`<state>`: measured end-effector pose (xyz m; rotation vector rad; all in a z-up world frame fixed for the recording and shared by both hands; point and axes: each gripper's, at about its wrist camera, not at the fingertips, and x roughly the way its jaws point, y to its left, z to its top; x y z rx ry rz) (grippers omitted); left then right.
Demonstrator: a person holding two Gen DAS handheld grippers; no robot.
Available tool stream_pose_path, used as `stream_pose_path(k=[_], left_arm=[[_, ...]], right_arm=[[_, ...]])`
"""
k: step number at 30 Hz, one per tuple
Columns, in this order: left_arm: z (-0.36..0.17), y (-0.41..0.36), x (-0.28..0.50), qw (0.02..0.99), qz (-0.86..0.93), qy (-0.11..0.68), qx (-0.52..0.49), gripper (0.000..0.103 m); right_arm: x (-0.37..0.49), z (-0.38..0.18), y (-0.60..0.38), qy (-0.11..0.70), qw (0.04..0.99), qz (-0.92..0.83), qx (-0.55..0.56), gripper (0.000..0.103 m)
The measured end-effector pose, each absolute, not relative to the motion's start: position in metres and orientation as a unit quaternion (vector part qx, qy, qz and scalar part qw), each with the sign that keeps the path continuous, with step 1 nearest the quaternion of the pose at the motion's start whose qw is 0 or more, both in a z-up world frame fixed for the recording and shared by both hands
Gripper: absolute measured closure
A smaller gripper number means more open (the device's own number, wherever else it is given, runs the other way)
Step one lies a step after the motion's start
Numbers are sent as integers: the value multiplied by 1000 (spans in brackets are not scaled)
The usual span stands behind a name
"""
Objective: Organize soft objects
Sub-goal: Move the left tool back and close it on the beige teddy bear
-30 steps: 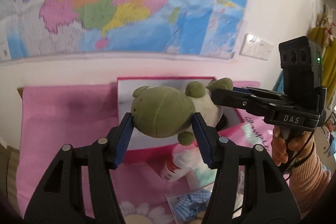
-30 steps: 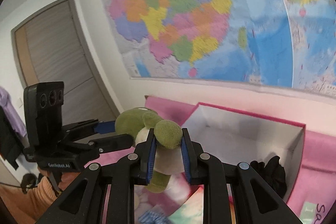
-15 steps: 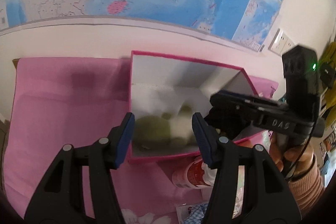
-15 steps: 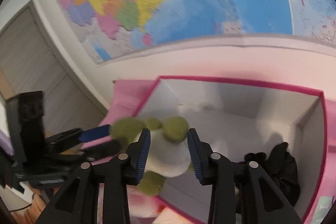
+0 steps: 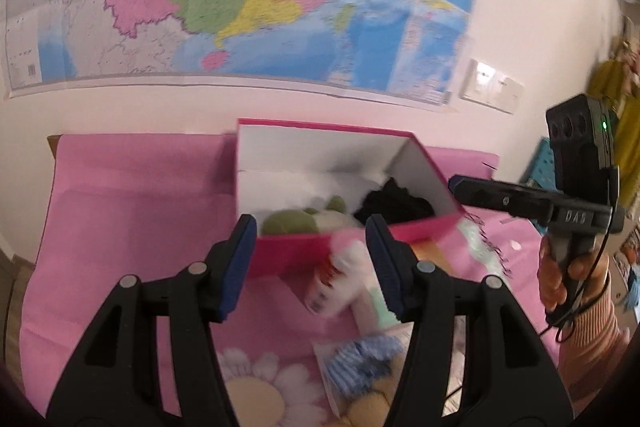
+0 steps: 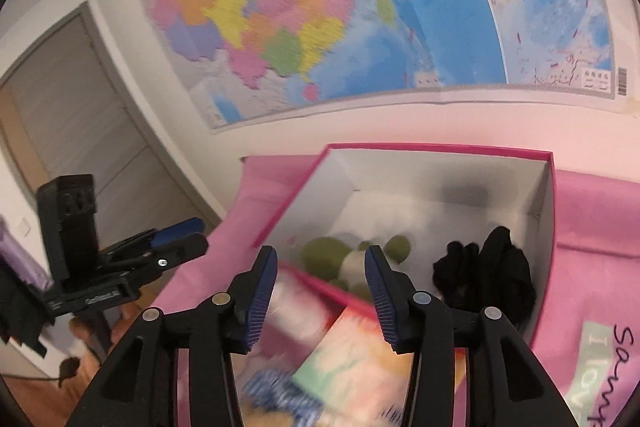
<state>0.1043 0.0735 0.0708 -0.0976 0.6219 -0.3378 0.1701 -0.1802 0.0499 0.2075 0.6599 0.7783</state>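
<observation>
- Frog toy (image 5: 296,221) lies in the pink box (image 5: 420,227), beside black cloth (image 5: 394,205).
- Right tongs (image 6: 320,283), jaws just opened, and left tongs (image 5: 310,259) gape empty before the box; loose soft items (image 5: 360,359) lie nearer, left-side.

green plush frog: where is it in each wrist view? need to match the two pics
Left wrist: green plush frog lies in the pink box, at its near-left corner, just above the near wall, left of the black cloth.
Right wrist: frog sits low centre, on the box floor, seen between the gripper fingers, left of the black cloth.
Shared landmark: the black cloth bundle in the box, right of the frog in both views.
</observation>
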Motion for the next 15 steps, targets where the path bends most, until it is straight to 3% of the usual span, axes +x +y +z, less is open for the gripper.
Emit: stream_pose_path(k=[7, 15], left_arm=[[56, 54, 68, 927, -199, 316, -26, 44], [16, 44, 45, 910, -204, 361, -19, 45]], right_arm=[[116, 56, -197, 299, 862, 397, 97, 54], [77, 19, -197, 337, 843, 408, 92, 54]])
